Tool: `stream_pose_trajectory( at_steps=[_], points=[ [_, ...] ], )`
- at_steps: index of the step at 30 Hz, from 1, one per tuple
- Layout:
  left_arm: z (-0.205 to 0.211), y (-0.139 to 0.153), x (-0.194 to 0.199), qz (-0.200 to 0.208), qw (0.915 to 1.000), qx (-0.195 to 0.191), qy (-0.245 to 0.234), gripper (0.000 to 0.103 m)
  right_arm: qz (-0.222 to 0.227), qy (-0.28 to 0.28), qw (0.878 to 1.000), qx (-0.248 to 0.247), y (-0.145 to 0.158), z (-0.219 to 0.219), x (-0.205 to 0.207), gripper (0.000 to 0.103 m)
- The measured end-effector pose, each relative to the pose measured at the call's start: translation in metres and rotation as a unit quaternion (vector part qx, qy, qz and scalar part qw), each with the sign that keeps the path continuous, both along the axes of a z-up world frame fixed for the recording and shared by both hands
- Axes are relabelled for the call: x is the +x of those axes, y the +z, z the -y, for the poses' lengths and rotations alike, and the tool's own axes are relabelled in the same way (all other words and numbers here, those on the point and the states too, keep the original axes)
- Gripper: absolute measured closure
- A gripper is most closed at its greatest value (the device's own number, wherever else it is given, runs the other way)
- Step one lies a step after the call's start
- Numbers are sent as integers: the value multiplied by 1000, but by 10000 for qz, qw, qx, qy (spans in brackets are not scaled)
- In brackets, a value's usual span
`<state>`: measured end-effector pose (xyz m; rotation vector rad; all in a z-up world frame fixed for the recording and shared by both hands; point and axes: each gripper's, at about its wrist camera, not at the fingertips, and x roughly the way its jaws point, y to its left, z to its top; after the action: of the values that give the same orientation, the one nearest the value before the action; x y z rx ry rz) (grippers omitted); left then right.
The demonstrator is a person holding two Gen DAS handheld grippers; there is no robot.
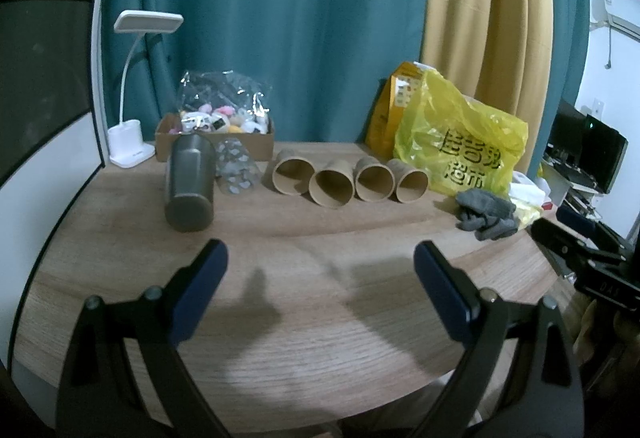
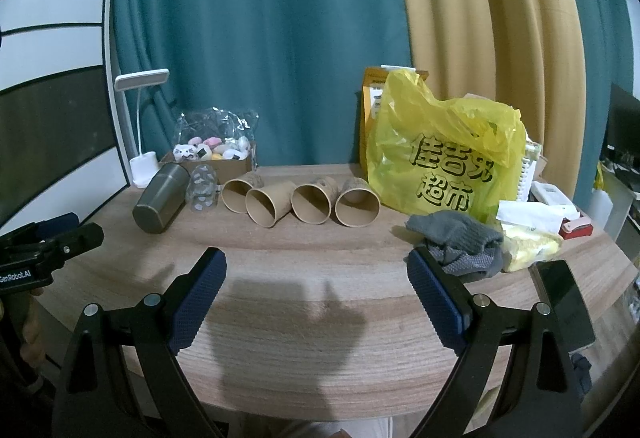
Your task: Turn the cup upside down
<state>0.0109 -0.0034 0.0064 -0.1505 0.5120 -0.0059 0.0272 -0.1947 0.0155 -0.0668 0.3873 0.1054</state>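
Observation:
Several brown paper cups (image 1: 332,188) (image 2: 267,207) lie on their sides in a row on the wooden table (image 1: 320,302) (image 2: 320,318), mouths facing me. A grey metal tumbler (image 1: 189,184) (image 2: 160,200) and a clear patterned cup (image 1: 236,168) (image 2: 203,187) lie to their left. My left gripper (image 1: 320,262) is open and empty, held above the table's near part, well short of the cups. My right gripper (image 2: 316,266) is open and empty, likewise short of the row. Each gripper shows at the other view's edge: the right one (image 1: 580,250), the left one (image 2: 52,242).
A yellow plastic bag (image 1: 456,134) (image 2: 444,154) stands at the back right with grey gloves (image 1: 486,214) (image 2: 460,242) in front. A cardboard box of plush toys (image 1: 216,134) (image 2: 212,158) and a white desk lamp (image 1: 132,142) (image 2: 140,158) stand back left. A dark phone (image 2: 564,298) lies near the right edge.

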Motion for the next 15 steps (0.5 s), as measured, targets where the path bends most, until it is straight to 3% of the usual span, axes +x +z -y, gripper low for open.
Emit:
stream_pose_trajectory(
  at_steps=[15],
  points=[
    [-1, 0, 0, 9, 10000, 4, 6, 8, 0, 13, 10000, -13, 0, -3, 3, 9]
  ],
)
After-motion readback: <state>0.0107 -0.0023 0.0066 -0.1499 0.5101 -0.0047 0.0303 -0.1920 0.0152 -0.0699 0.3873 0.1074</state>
